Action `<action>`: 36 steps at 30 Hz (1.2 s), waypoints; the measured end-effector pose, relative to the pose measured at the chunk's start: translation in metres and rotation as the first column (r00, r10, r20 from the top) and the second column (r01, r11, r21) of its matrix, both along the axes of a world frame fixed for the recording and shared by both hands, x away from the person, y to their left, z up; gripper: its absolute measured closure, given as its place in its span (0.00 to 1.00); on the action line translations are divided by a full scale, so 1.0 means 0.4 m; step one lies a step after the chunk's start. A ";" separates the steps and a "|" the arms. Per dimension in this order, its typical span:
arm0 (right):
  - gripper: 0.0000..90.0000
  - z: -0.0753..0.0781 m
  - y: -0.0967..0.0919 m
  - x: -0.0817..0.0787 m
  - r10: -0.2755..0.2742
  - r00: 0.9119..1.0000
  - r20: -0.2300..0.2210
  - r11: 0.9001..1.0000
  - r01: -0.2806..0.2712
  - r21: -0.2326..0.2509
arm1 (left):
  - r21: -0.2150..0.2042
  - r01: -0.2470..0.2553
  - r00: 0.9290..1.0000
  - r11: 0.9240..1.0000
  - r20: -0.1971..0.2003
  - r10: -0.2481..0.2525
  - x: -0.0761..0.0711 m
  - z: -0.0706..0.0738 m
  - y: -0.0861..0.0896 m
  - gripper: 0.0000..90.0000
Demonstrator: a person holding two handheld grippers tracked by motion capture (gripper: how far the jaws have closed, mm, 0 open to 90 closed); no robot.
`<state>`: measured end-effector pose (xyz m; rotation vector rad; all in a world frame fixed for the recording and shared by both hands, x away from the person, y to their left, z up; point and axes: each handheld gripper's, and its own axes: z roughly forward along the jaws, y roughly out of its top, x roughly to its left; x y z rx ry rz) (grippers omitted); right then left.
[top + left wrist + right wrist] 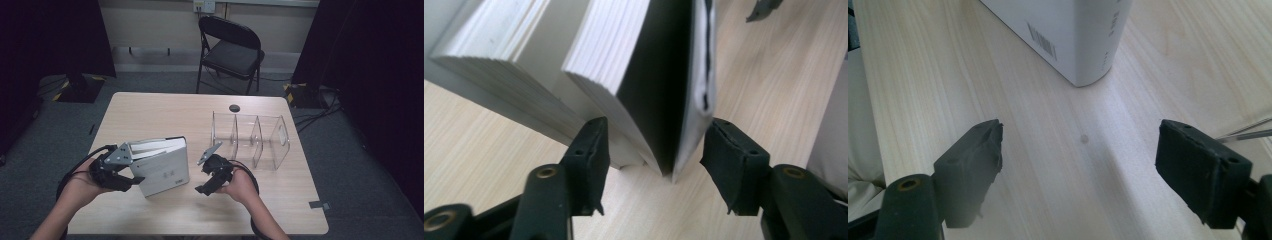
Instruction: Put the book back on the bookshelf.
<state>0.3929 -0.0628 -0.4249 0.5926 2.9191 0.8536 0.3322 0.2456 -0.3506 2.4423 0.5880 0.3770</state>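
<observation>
Two white books (162,167) lie together on the table's left half, page edges facing my left gripper (133,176). In the left gripper view a corner of the nearer book (624,75), its white cover (700,75) bowed away from the pages, sits between the jaws of my left gripper (654,150). The pads stand close on either side without pressing. My right gripper (202,186) hovers just right of the books, open and holding nothing. In its own view my right gripper (1080,150) looks at bare wood, with the barcoded book corner (1073,40) ahead.
A clear acrylic organizer (250,140) with upright dividers stands on the table's right half, close behind my right hand. The light wooden table (165,110) has a small black grommet (234,108) near its far edge. A black folding chair (232,50) stands beyond it.
</observation>
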 end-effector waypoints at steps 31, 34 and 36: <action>0.20 0.080 0.006 0.031 0.039 0.999 0.021 0.999 -0.039 -0.038 | -0.050 -0.076 0.997 0.996 -0.023 0.075 -0.002 -0.072 0.036 0.28; 0.20 0.093 0.008 0.032 0.048 0.998 0.029 0.998 -0.046 -0.043 | -0.067 -0.078 0.997 0.995 -0.025 0.076 -0.006 -0.087 0.041 0.28; 0.20 0.102 0.010 0.031 0.055 0.998 0.036 0.997 -0.053 -0.049 | -0.076 -0.083 0.996 0.994 -0.029 0.081 -0.007 -0.097 0.046 0.28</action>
